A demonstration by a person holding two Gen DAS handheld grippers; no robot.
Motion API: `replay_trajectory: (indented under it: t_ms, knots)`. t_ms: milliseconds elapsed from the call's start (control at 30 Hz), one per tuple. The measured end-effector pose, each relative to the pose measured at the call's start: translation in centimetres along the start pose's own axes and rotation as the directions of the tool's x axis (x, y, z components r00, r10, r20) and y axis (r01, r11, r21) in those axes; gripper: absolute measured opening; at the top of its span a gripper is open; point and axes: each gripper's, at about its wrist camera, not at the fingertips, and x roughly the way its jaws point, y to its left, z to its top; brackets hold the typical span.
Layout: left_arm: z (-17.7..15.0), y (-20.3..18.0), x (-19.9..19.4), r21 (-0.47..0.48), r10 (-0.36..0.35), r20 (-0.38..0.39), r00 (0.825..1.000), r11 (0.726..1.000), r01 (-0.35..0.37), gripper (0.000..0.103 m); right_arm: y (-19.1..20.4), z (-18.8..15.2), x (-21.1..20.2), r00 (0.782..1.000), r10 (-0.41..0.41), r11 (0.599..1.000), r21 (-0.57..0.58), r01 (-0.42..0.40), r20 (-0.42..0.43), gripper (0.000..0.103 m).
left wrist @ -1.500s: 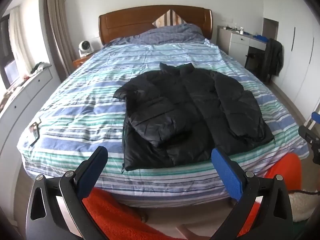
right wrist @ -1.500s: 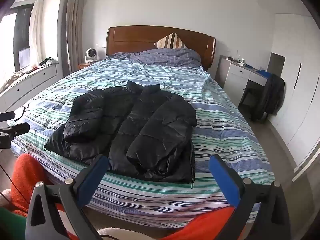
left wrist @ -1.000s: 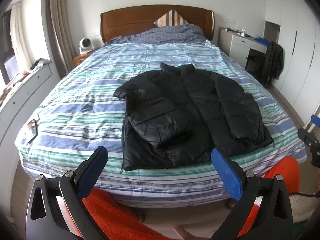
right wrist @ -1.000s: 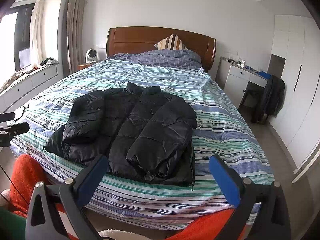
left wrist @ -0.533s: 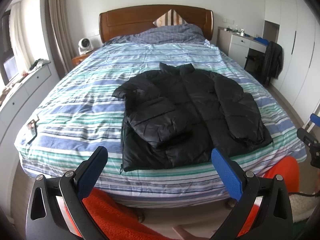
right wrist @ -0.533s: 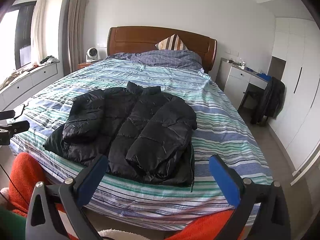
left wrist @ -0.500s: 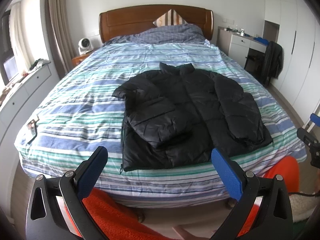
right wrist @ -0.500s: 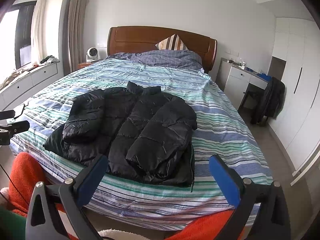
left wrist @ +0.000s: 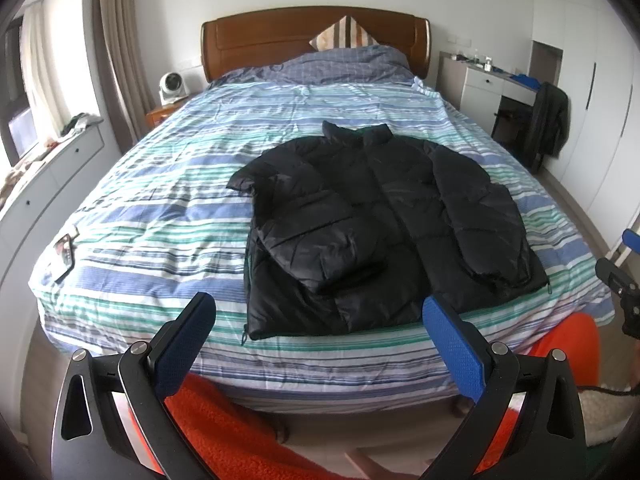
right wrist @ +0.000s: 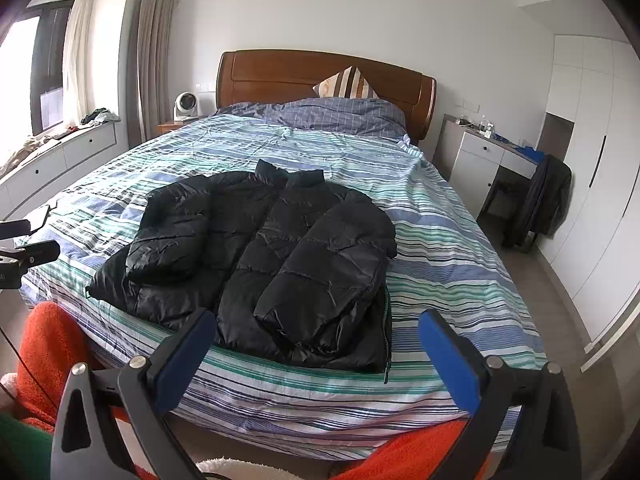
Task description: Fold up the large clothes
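Left wrist view looks over the foot of a bed [left wrist: 168,216] with a striped blue, green and white cover. A black puffer jacket [left wrist: 376,232] lies flat on the near half of the bed, collar toward the headboard [left wrist: 312,40] and hem near the foot edge. Both sleeves are folded in over the front (the one on the picture's left lies bunched across the chest panel, the other runs down along the side). The left claw [left wrist: 318,334] hangs released, its blue pads wide apart, short of the bed's edge and touching nothing. At the far right of this view part of the right claw's frame shows beside the bed.

From the right wrist view, the jacket [right wrist: 260,256] sits left of centre, its hem just beyond the right claw [right wrist: 316,344], which is also spread wide and grips nothing. Both claws are held off the bed, clear of the jacket.

Orange fleece [right wrist: 48,344] shows below both claws. A striped pillow [right wrist: 346,82] leans on the headboard above a checked blue quilt [right wrist: 336,116]. A small white fan [left wrist: 170,86] stands on the nightstand left of the bed. To the right, a white worktop [right wrist: 496,146] carries small items, and a dark garment [right wrist: 548,200] hangs over a chair beside it. A small flat object [left wrist: 64,250] lies near the bed's left corner; what it is I cannot tell.
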Motion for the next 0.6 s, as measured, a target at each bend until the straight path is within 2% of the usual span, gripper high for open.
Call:
replay_trajectory:
  t_ms: [267, 367, 600]
  knots:
    - [-0.05, -0.04, 0.09, 0.000, 0.001, 0.008, 1.000, 1.000, -0.001, 0.103, 0.11, -0.07, 0.15, 1.000, 0.000, 1.000, -0.003, 0.000, -0.002, 0.103]
    - [-0.05, -0.06, 0.14, 0.007, 0.006, -0.016, 1.000, 1.000, -0.006, 0.103, 0.26, -0.10, 0.21, 1.000, 0.001, 1.000, -0.009, -0.001, -0.002, 0.103]
    - [-0.10, -0.02, 0.13, -0.003, -0.002, 0.002, 1.000, 1.000, 0.002, 0.103, 0.27, -0.22, 0.19, 1.000, 0.010, 1.000, -0.003, -0.010, 0.007, 0.103]
